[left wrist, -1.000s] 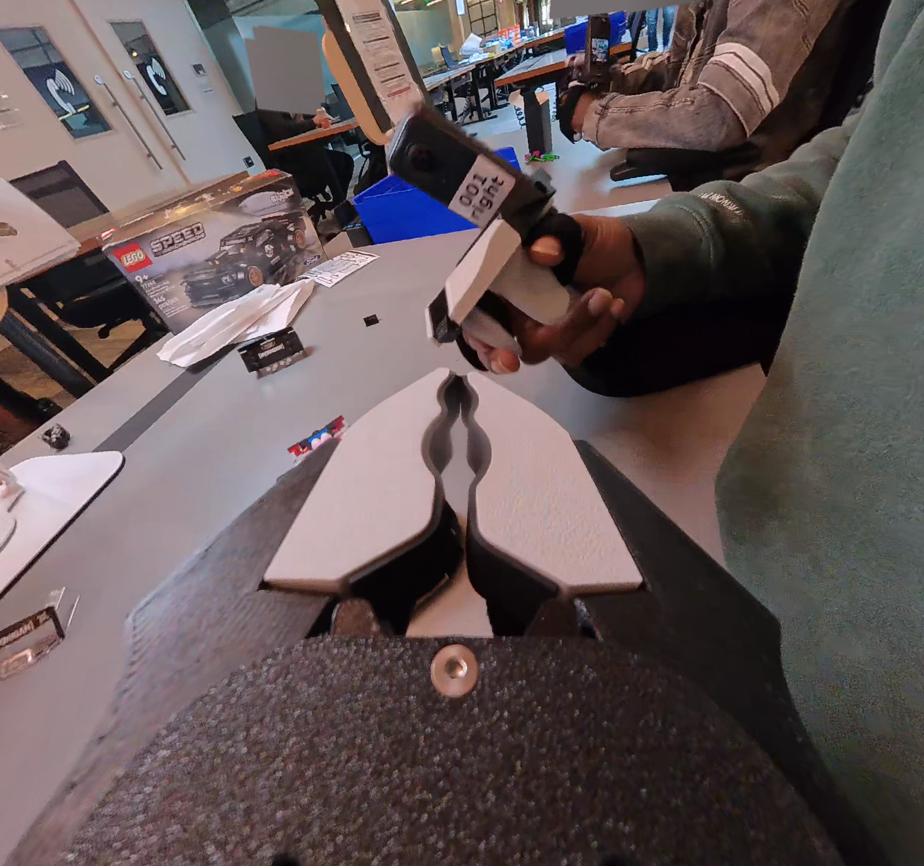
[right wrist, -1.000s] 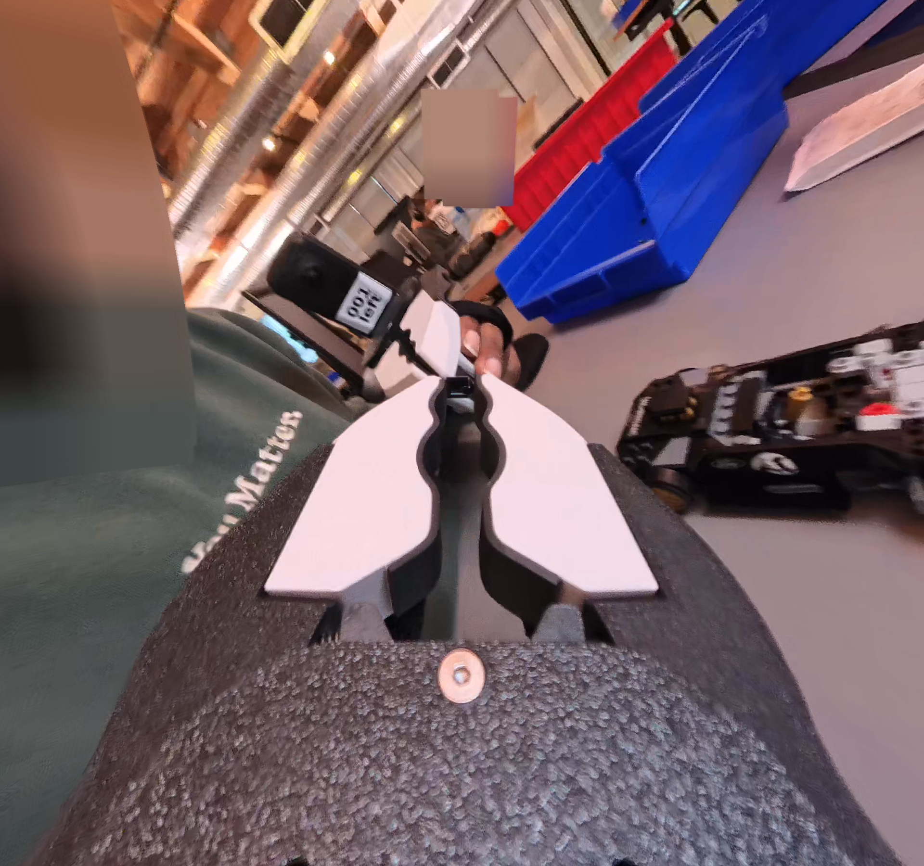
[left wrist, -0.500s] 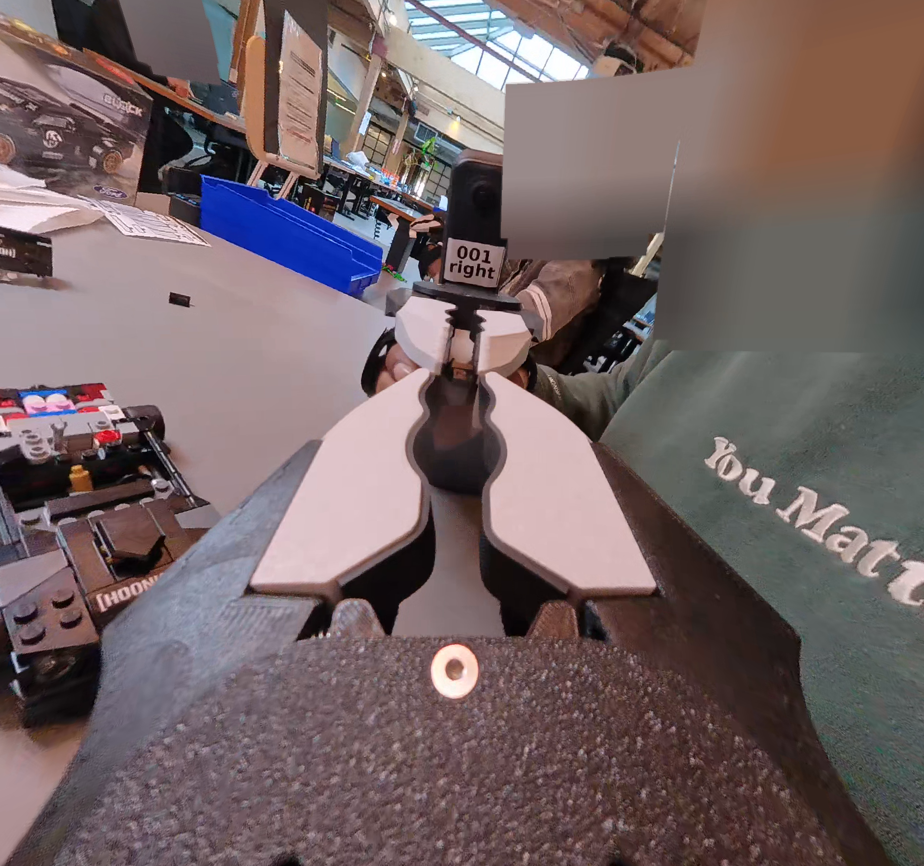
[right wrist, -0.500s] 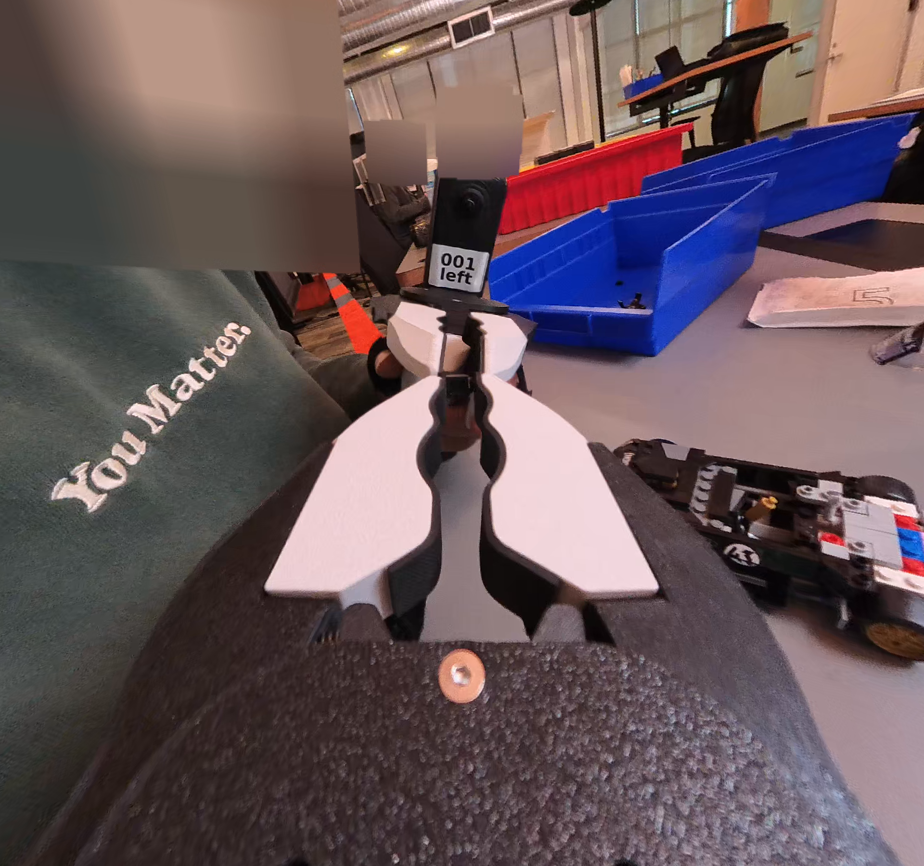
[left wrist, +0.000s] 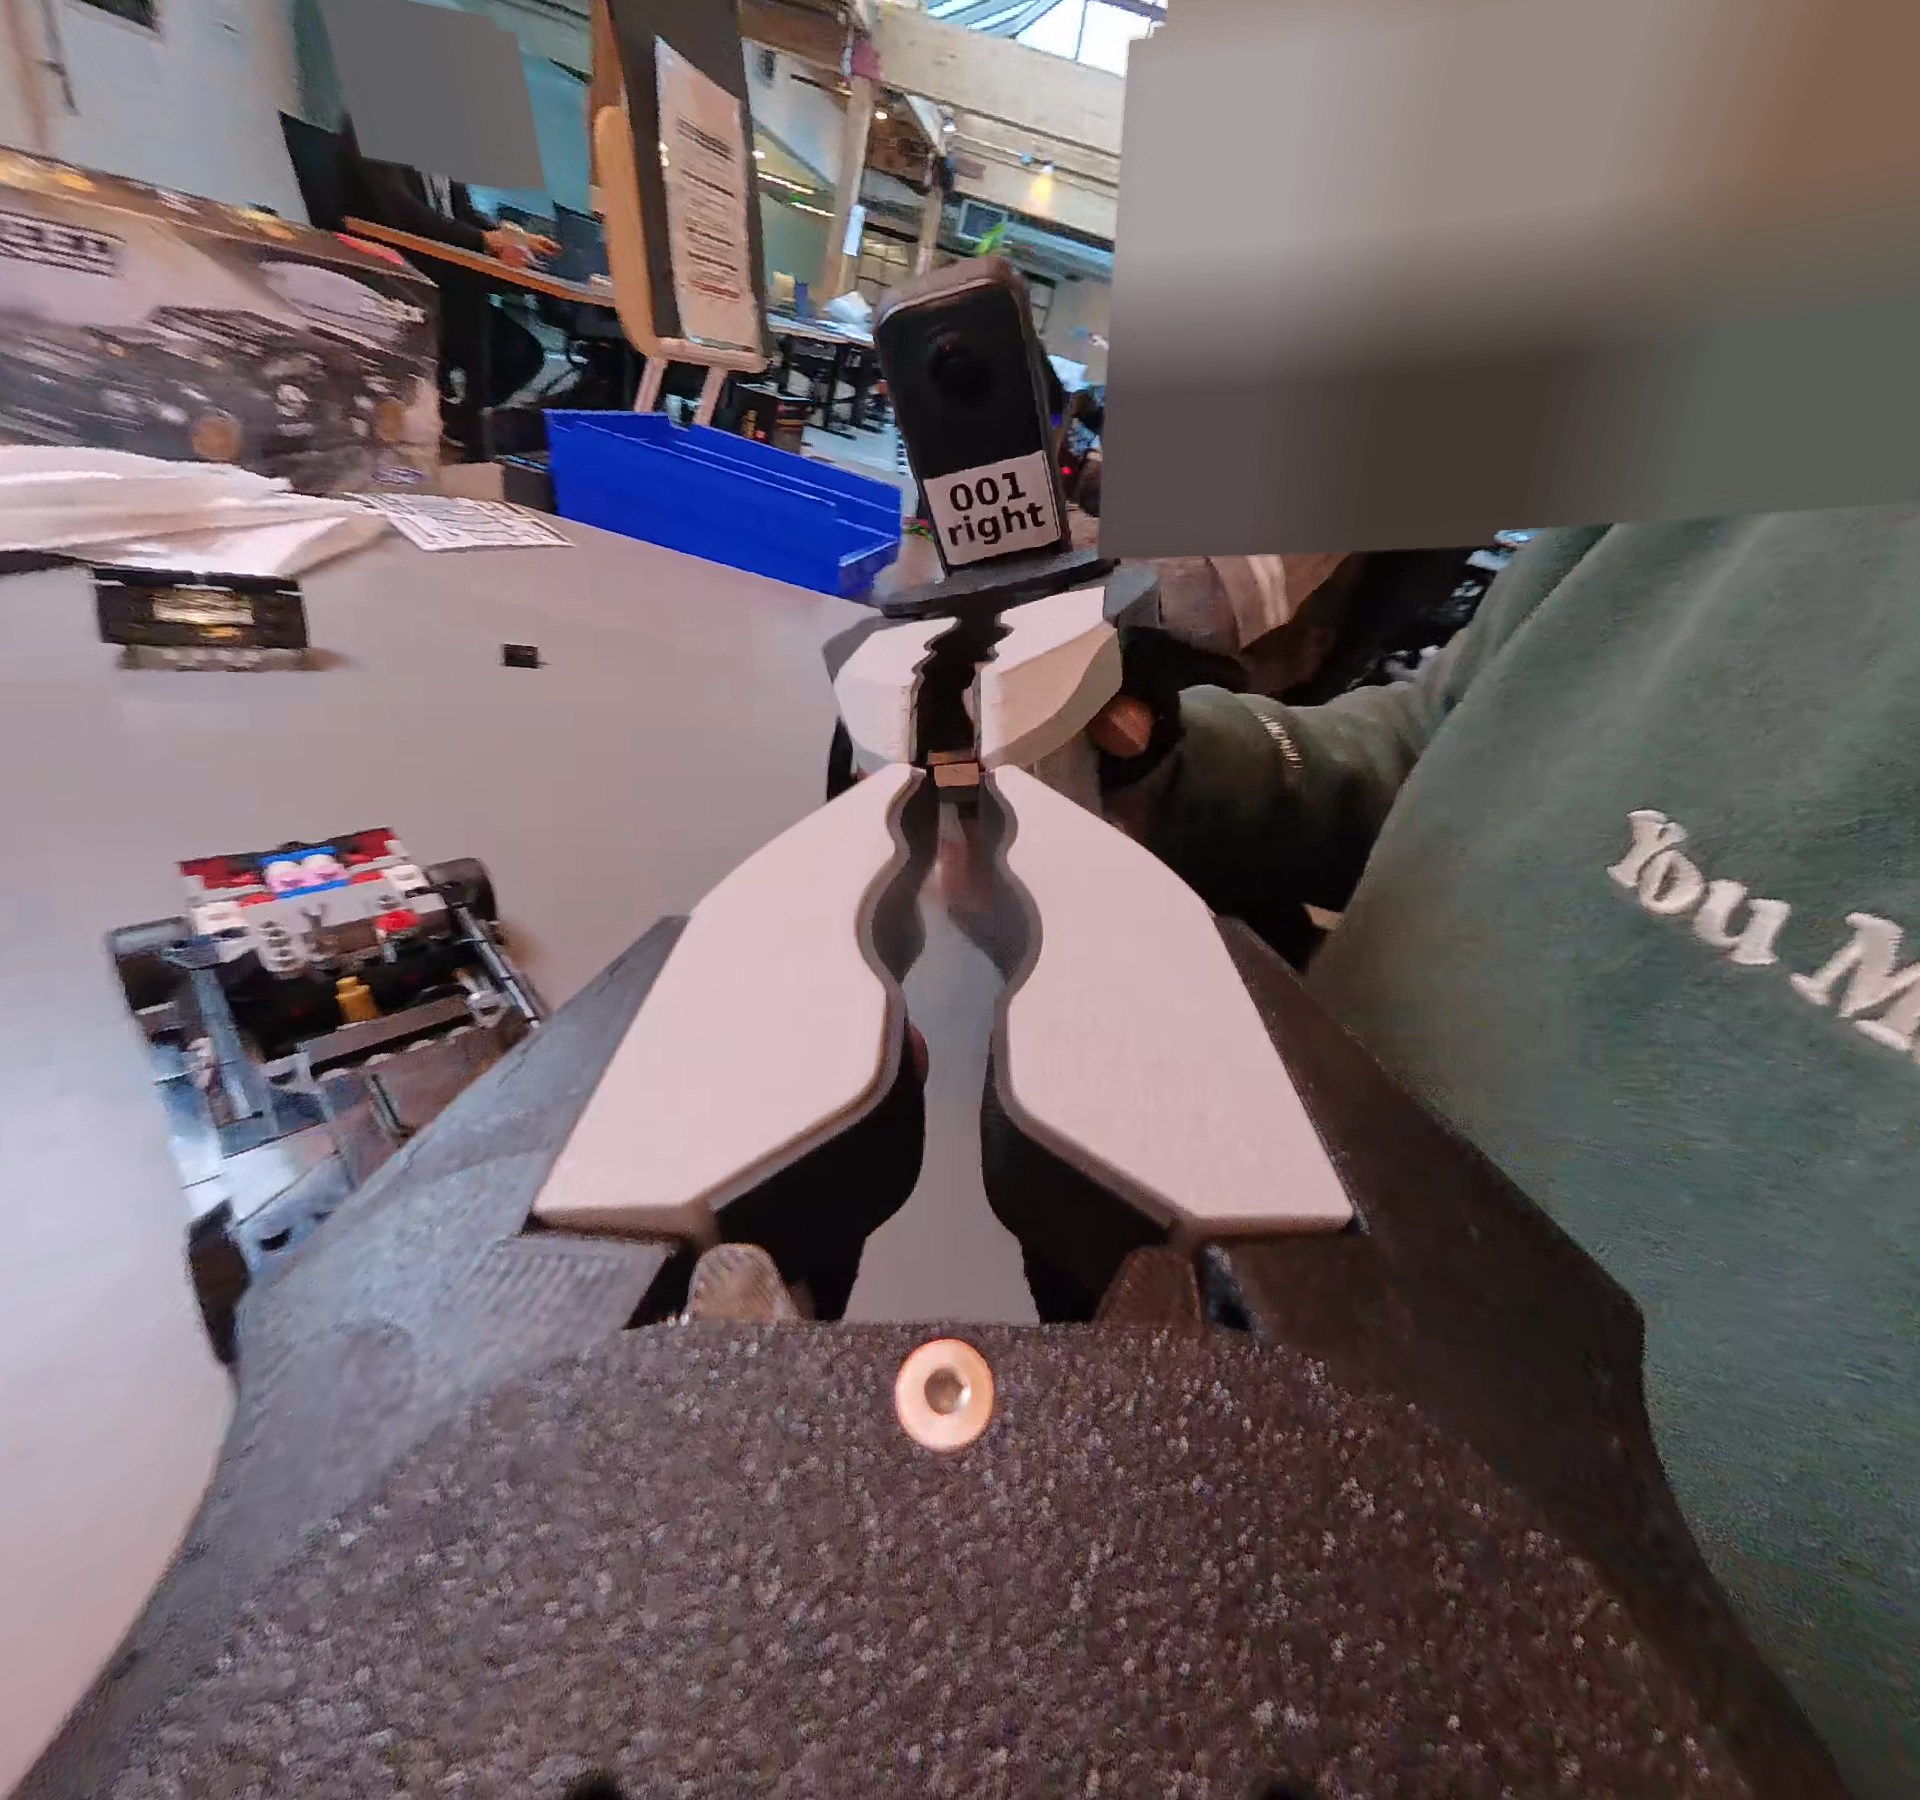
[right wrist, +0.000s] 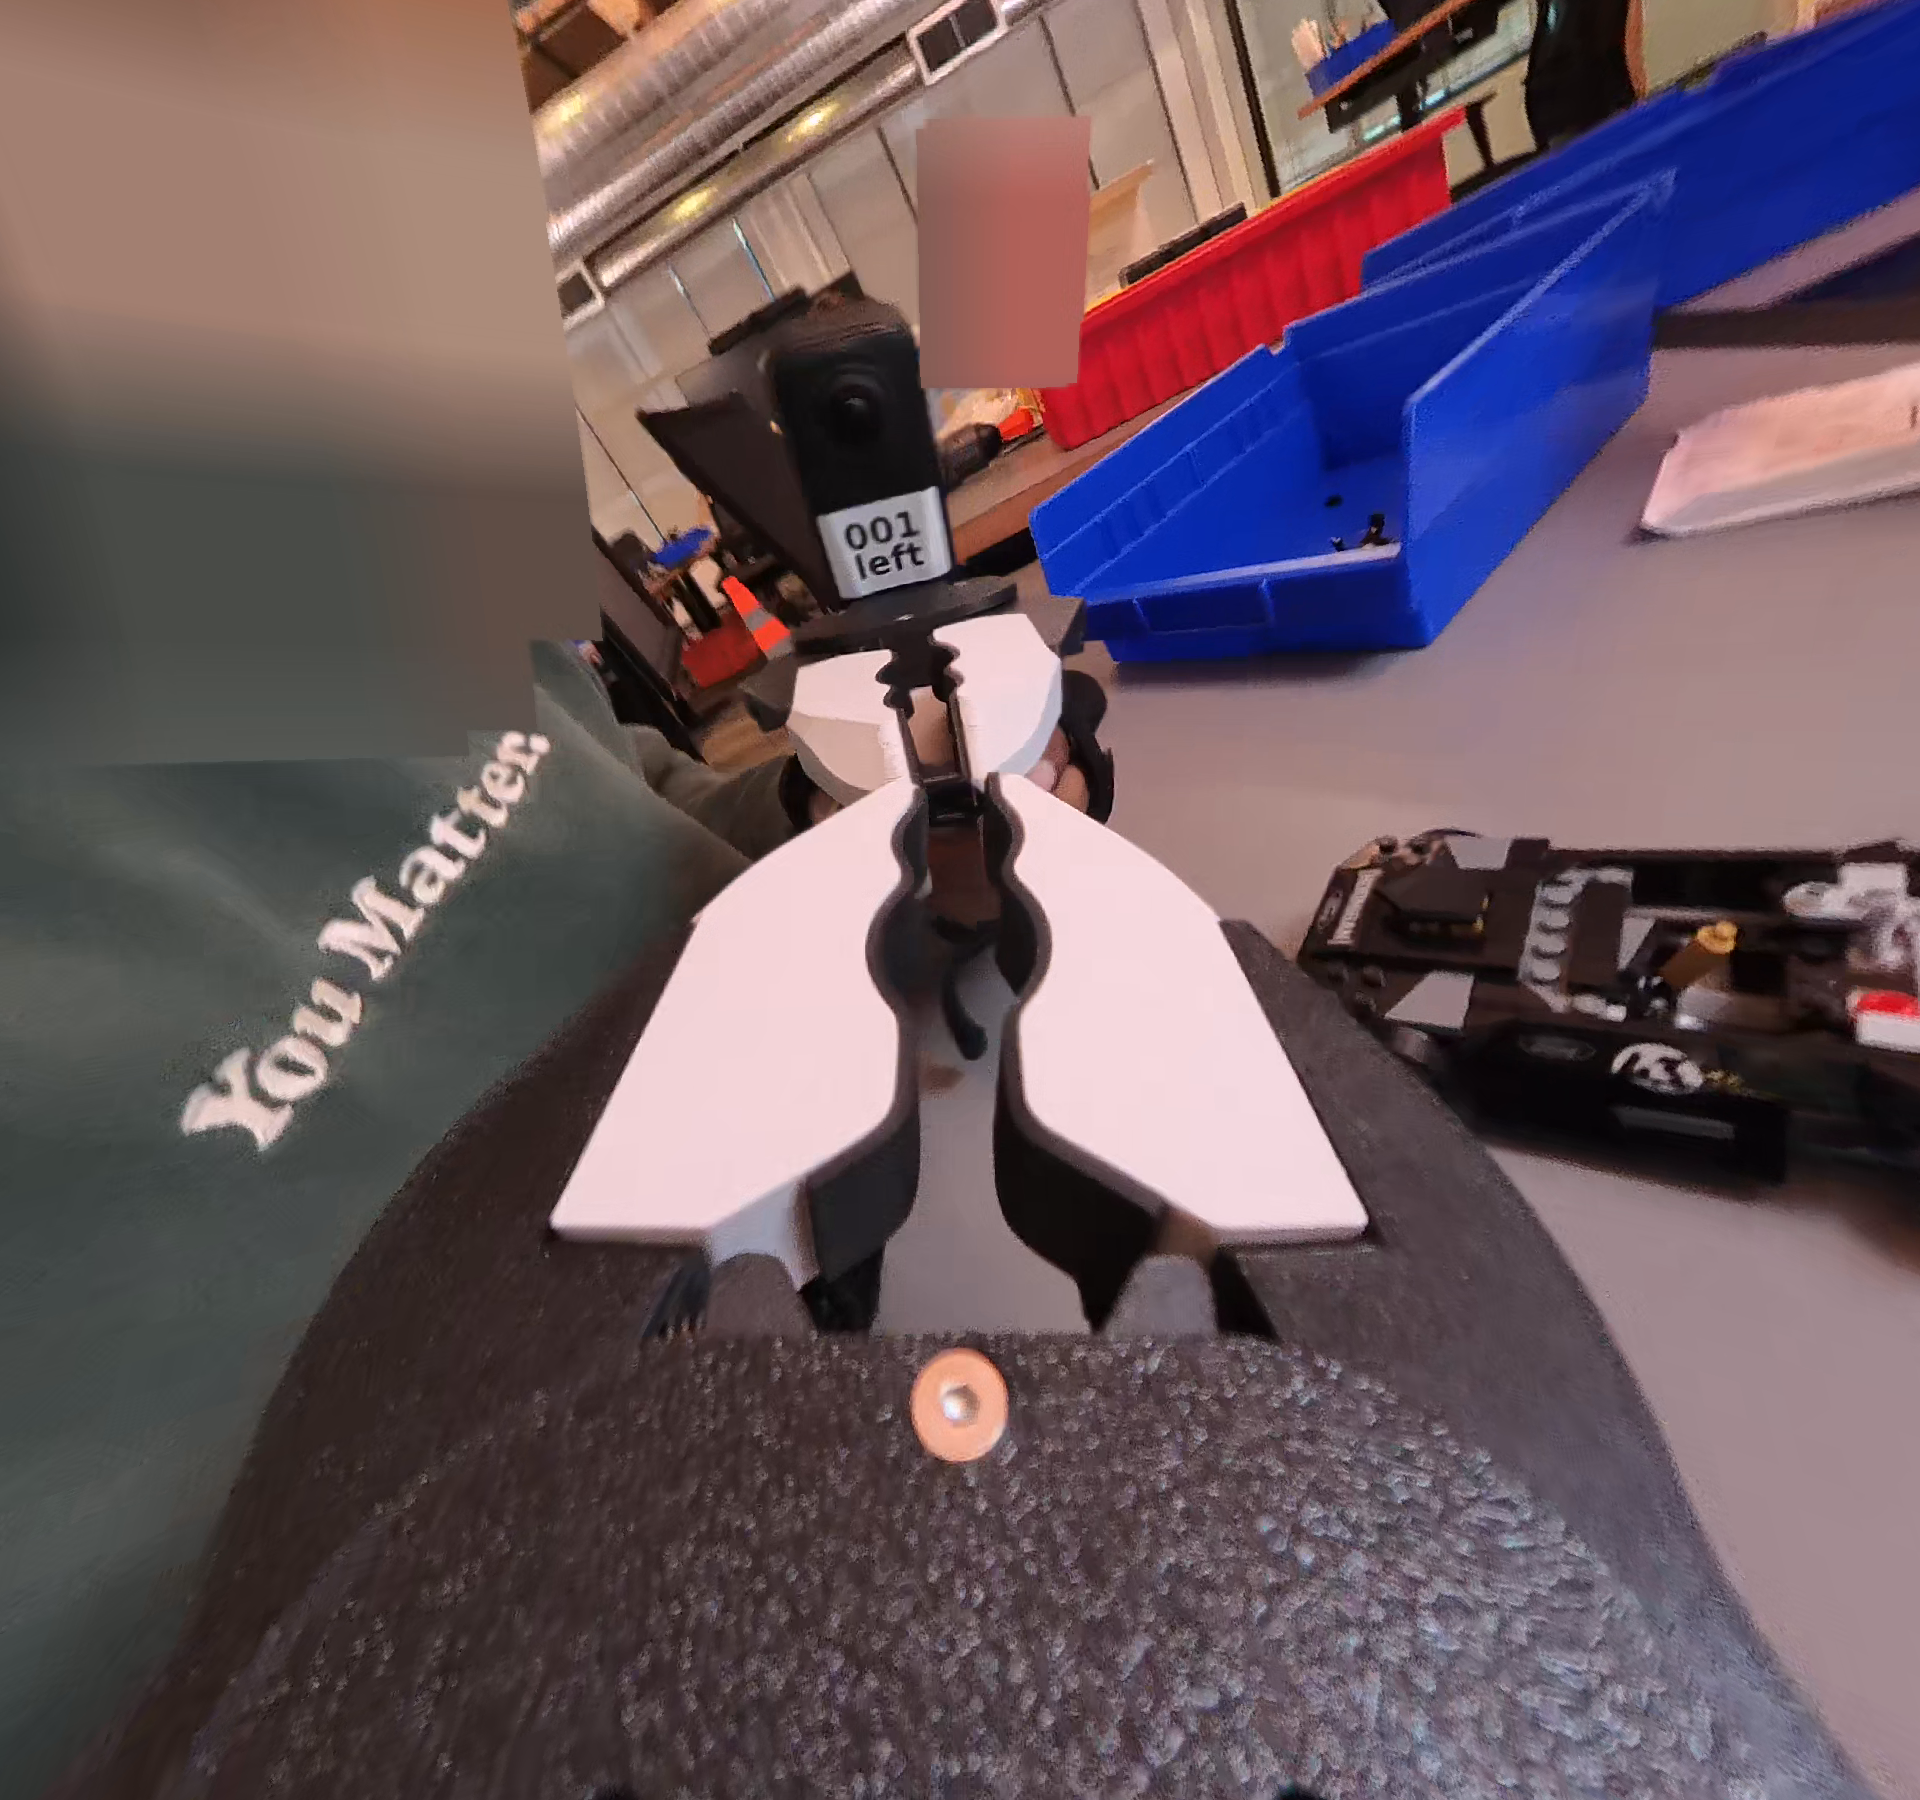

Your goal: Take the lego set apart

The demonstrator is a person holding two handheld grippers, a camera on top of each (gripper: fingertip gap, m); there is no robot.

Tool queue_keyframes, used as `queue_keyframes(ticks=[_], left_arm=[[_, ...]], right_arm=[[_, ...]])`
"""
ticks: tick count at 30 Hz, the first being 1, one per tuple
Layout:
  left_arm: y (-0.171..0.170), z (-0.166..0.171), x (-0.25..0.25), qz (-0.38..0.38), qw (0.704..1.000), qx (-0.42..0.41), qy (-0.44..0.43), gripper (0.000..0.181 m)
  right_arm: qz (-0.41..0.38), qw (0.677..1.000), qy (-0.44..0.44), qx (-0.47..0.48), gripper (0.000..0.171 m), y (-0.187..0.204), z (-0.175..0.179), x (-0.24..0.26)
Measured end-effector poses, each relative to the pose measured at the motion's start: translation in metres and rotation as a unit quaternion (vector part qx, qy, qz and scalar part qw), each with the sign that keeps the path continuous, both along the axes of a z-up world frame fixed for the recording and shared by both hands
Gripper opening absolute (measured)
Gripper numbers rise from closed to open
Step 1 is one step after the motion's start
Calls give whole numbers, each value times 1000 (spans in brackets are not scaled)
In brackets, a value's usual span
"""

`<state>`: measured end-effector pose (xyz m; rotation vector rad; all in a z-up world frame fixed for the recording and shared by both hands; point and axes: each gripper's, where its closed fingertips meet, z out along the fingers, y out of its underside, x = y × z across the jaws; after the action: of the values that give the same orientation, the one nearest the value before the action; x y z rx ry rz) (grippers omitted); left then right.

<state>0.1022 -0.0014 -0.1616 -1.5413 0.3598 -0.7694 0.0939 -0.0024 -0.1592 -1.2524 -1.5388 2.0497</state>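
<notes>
Since the previous frame the two claws have closed the gap between them and now meet tip to tip. The left wrist view has lifted, so the car sits farther off at its left.

Small brick (left wrist: 954, 771): held in the air above the desk (left wrist: 540, 774), right where the two sets of fingertips meet. It looks tan-grey from the left wrist view and dark from the right. It is too small for me to make out its shape.

Left claw (left wrist: 952, 796): narrow, tips pinched on the small brick.

Right claw (right wrist: 952, 792): also narrow, pinched on the same brick from the opposite side, pointing straight at the left one.

Lego car (right wrist: 1610, 981): black, partly stripped with its inner studs showing, resting on the desk. It lies to the left of the left claw and to the right of the right claw, apart from both.

Around it, toward the far desk edge:
- one tiny dark loose piece (left wrist: 520, 654)
- a dark flat part (left wrist: 203, 609), blurred
- the set's box (left wrist: 208, 348)
- white paper sheets (left wrist: 156, 503)
- a blue bin (right wrist: 1351, 503) with a few small bits inside

My green sweatshirt (left wrist: 1610, 971) fills the near side.
</notes>
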Motion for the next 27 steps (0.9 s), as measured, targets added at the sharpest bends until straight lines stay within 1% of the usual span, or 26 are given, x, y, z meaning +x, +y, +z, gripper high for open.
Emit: queue_keyframes(ticks=[2,6,8,10,11,12,13,14,16,17,19,20,21,23,25,27], left_arm=[[1,-2,-2,11,1000,7,18,8],[2,0,-1,11,999,19,27,8],[2,4,0,6,1000,26,10,8],[0,9,3,-3,999,37,-13,8],[-3,16,1,-10,998,54,-36,8],[-7,25,-6,-11,996,65,-65,8],[-9,29,-14,-1,995,73,-73,8],[-10,26,-19,11,996,69,-58,9],[-9,14,-30,38,998,44,-18,9],[-9,11,-37,55,998,31,-3,9],[-10,11,-65,115,993,3,39,9],[-12,12,-85,150,986,-16,68,9],[-15,14,-113,205,972,-40,104,8],[-28,19,-179,324,928,-85,165,8],[-44,8,-232,382,887,-164,199,8],[-55,-11,-269,419,850,-227,224,8]], right_arm=[[5,999,-14,-32,10,1,-1,-2],[12,999,-9,-41,10,2,1,-1],[15,999,-3,-50,10,2,4,1],[26,996,2,-80,10,3,9,3],[18,994,8,-103,10,9,13,4],[1,991,17,-131,10,24,18,5],[-13,990,23,-141,9,38,20,8],[-29,992,24,-119,10,44,17,10],[-45,997,23,-65,10,40,12,10],[-41,997,23,-60,10,35,10,9],[-41,998,15,-46,10,31,6,6],[-45,998,13,-35,10,32,4,5],[-49,998,11,-25,10,32,3,5],[-56,998,13,-15,10,33,2,5],[-61,998,8,-6,10,32,0,3],[-67,998,6,11,10,32,-2,2]])
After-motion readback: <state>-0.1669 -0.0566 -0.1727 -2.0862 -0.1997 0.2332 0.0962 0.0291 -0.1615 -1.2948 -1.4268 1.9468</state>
